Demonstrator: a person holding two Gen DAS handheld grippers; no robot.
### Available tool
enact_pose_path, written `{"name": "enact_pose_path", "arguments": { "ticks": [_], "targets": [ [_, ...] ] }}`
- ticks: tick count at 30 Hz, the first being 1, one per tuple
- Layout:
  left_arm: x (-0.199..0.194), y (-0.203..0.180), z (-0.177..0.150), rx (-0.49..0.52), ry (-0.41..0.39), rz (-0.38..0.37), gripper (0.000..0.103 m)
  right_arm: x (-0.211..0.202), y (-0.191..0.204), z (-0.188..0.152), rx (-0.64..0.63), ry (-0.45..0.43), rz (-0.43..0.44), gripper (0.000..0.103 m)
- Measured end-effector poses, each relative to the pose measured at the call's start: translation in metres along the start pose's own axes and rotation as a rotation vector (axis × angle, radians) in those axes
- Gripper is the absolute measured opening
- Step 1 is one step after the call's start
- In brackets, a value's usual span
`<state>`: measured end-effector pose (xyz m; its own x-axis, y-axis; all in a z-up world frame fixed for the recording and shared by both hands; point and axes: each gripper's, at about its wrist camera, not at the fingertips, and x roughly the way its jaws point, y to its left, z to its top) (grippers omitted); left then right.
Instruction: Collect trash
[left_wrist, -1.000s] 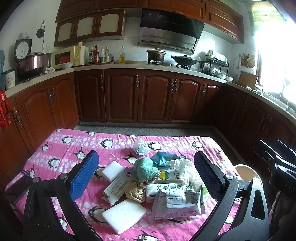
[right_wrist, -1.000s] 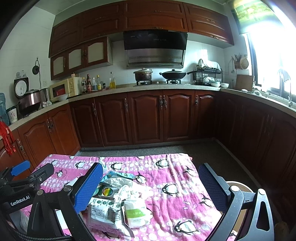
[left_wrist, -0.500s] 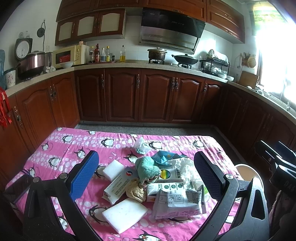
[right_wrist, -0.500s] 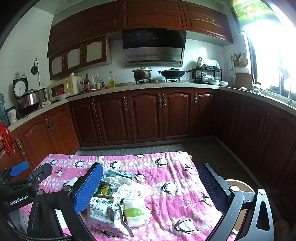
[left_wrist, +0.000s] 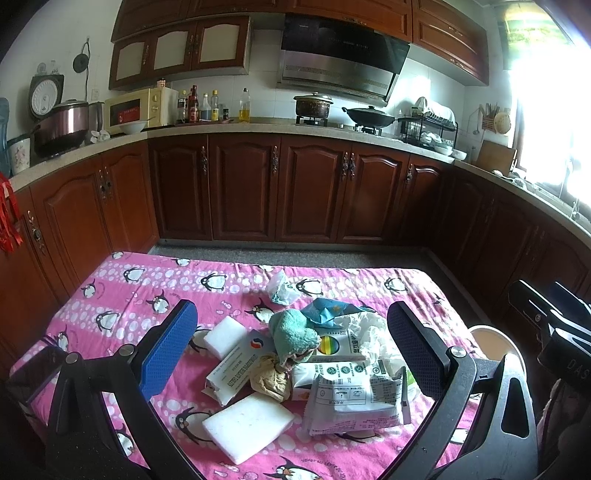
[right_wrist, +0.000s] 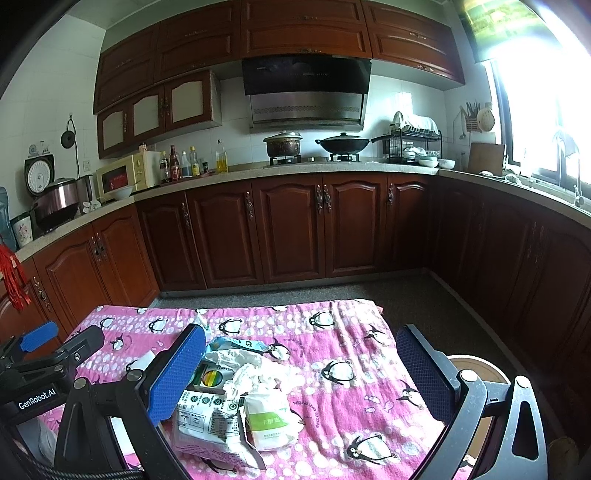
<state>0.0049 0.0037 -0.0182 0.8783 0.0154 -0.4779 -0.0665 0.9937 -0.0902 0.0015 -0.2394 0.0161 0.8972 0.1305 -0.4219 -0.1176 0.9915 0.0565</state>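
A heap of trash lies on the pink penguin tablecloth (left_wrist: 122, 295). It holds two white foam blocks (left_wrist: 245, 424), a white carton (left_wrist: 238, 369), a teal cloth (left_wrist: 293, 334), brown crumpled paper (left_wrist: 271, 380), printed white bags (left_wrist: 354, 398), a blue wrapper (left_wrist: 327, 312) and crumpled white plastic (left_wrist: 369, 332). My left gripper (left_wrist: 291, 354) hovers open over the heap's near side and touches nothing. My right gripper (right_wrist: 301, 373) is open above the heap's right part, over a green-labelled pouch (right_wrist: 269, 417) and crumpled tissue (right_wrist: 255, 376). Both grippers are empty.
A small crumpled wrapper (left_wrist: 280, 288) lies apart, beyond the heap. A round bin (right_wrist: 476, 369) stands on the floor off the table's right edge. Dark wooden cabinets (right_wrist: 291, 229) ring the room past a strip of floor. The left gripper (right_wrist: 61, 338) shows at the right view's left edge.
Both views shift only very slightly. Nothing on the table has moved, and both grippers stay open and empty.
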Motion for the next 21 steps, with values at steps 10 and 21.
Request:
{"name": "enact_pose_path", "arguments": {
  "ticks": [10,21],
  "targets": [
    [0.0005,-0.0005,-0.0015,0.001,0.003,0.0,0.102,0.0022,0.0011,-0.0015,-0.006,0.008,0.002,0.102],
    [0.0011,-0.0007,-0.0026,-0.001,0.004,-0.001,0.102,0.0032,0.0018,-0.002,-0.007,0.016,0.003,0.102]
  ]
}}
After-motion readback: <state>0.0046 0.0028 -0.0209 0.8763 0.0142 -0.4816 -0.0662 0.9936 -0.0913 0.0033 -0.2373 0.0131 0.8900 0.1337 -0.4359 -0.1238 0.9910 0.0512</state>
